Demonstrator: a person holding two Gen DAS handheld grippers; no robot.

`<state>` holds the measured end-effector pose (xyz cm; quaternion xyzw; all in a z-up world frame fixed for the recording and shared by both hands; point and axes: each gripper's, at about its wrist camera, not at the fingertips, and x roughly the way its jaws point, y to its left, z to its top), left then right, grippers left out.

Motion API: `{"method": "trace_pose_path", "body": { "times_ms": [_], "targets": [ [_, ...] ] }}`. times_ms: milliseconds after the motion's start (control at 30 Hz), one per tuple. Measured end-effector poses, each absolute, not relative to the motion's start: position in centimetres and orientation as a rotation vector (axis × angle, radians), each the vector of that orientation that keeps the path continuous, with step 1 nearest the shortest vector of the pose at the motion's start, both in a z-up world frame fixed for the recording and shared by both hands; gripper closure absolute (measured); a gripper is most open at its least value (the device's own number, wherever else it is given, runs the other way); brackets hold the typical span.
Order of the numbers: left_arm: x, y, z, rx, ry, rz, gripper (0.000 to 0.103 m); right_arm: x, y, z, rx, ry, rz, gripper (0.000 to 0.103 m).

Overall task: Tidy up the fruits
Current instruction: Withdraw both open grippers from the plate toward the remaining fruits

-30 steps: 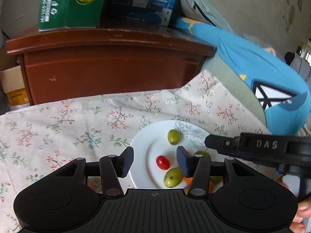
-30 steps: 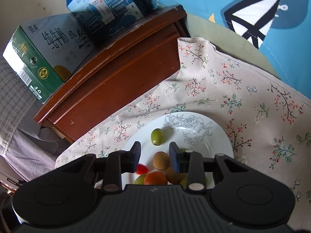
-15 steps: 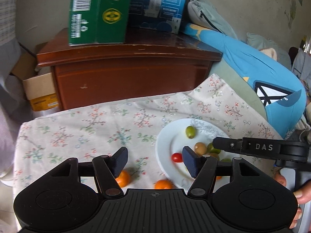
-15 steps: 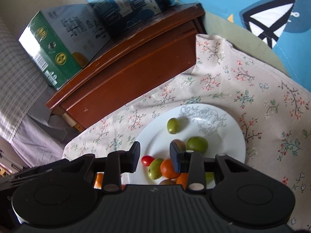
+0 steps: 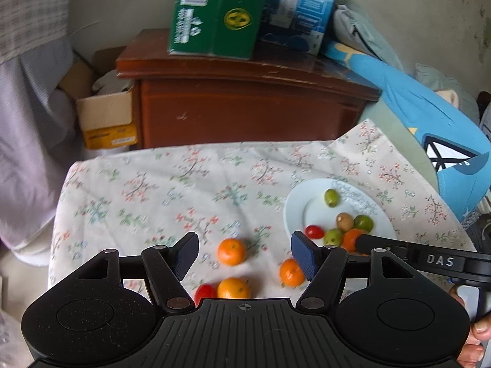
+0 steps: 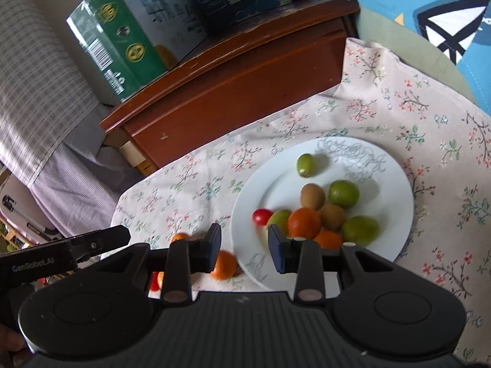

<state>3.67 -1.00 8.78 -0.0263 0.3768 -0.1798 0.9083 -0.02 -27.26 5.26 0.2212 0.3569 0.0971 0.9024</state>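
Note:
A white plate [image 5: 294, 211] [image 6: 396, 165] on the floral cloth holds green fruits [image 6: 343, 192], brown kiwis [image 6: 312, 195], oranges [image 6: 303, 222] and a red tomato [image 6: 261, 216]. Three small oranges [image 5: 231, 251] and a red tomato [image 5: 205, 292] lie on the cloth left of the plate. My left gripper [image 5: 244, 257] is open and empty above these loose oranges. My right gripper [image 6: 245, 247] is open and empty over the plate's left rim, with one loose orange [image 6: 225, 265] just beside its left finger.
A brown wooden cabinet [image 5: 245, 110] stands behind the table with a green carton [image 5: 214, 9] and a blue carton [image 5: 300, 9] on top. A cardboard box [image 5: 106, 119] sits at the left. A blue cushion [image 5: 429, 122] lies at the right.
Both grippers have pulled back and up from the plate. The left view has swung left, so the loose oranges and tomato on the cloth now show. Both stay open.

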Motion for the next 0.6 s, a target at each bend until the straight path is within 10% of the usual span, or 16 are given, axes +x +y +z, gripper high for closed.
{"method": "trace_pose_path", "body": {
  "times_ms": [600],
  "targets": [
    [2.6,2.8,7.8,-0.063,0.818,-0.254,0.029,-1.5,-23.0,5.3,0.381,0.775,0.295,0.068]
  ]
}}
